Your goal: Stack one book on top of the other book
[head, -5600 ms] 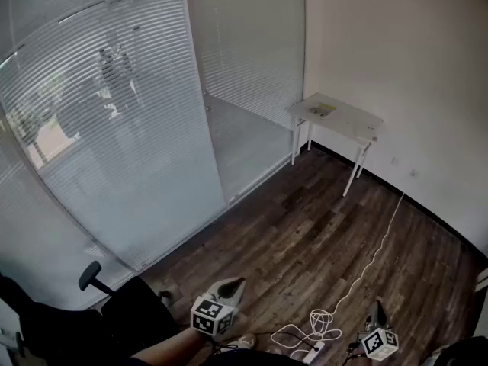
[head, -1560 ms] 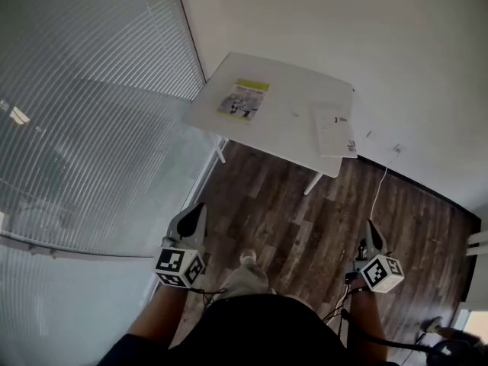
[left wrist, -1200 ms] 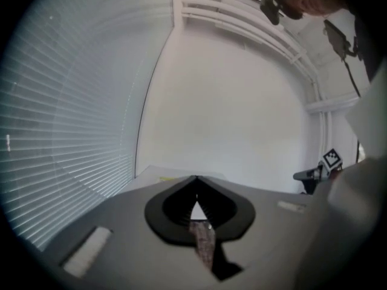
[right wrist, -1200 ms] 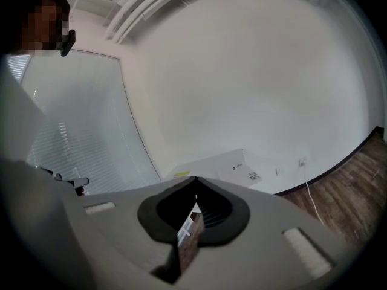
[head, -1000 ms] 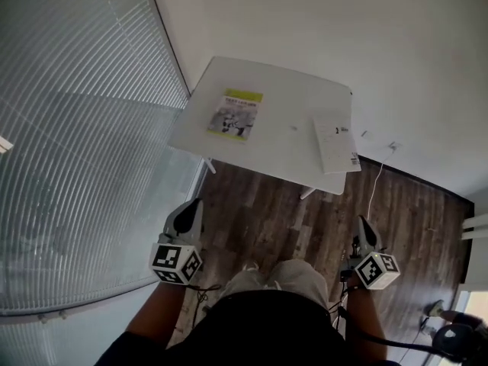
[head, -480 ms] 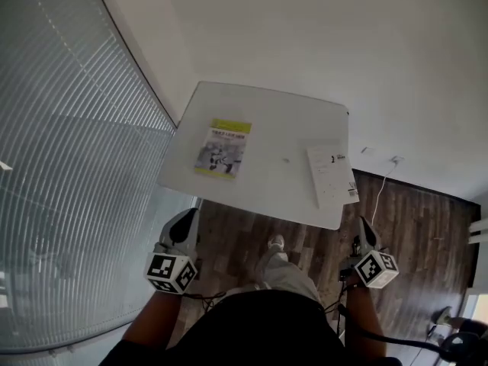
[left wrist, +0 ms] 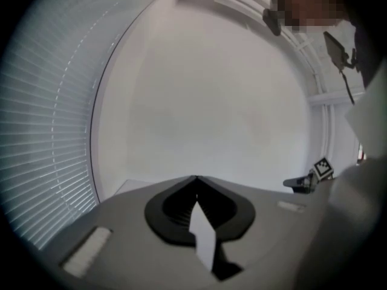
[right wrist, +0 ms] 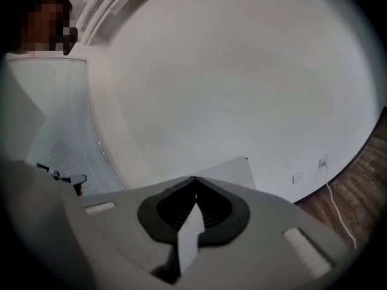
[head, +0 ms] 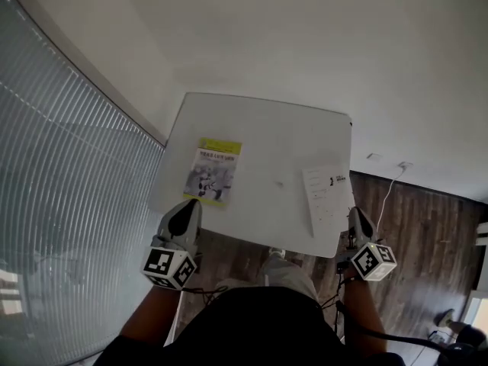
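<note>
White counter (head: pixel 259 128) straight ahead of the jaws, pushed against a plain white wall (head: pixel 305 36). Slatted blinds (head: pixel 53 204) left of the left jaws (slats closed, greyish). Dark wood floor (head: pixel 427 219) right of the right jaws. Soft, even light.

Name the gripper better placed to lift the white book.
Right, probably. The right gripper sits beside the white book; the left gripper is across the table, by the yellow book.

Dim, even light; fisheye-warped, dark-vignetted edges.
</note>
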`<state>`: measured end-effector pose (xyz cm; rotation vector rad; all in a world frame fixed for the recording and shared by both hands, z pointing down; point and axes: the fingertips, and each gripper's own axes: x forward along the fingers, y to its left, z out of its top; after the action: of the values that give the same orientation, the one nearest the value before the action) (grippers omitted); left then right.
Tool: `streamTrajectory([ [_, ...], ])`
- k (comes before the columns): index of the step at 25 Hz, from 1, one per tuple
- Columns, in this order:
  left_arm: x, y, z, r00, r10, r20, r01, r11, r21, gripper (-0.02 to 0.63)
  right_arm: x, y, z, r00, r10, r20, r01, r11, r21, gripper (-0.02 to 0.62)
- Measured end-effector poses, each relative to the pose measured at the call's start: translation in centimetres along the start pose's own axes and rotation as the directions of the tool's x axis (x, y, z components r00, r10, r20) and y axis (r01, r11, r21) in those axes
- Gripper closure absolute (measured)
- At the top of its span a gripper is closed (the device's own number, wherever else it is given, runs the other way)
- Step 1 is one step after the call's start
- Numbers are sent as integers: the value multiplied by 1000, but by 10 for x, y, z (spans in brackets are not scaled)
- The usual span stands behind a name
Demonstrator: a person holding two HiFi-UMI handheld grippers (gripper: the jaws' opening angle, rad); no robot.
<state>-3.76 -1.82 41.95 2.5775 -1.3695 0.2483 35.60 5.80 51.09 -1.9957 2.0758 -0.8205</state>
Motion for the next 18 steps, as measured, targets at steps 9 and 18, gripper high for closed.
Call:
streamTrajectory([
  [9,52,0,8,999,-42,-34,42,999,6,600,40,-6,1,999,-17,-51,18,1000,13,592],
  [18,101,15,22,979,-202,-31,203,979,20,600,40,12,11,992,-122,15,122,992,20,592],
])
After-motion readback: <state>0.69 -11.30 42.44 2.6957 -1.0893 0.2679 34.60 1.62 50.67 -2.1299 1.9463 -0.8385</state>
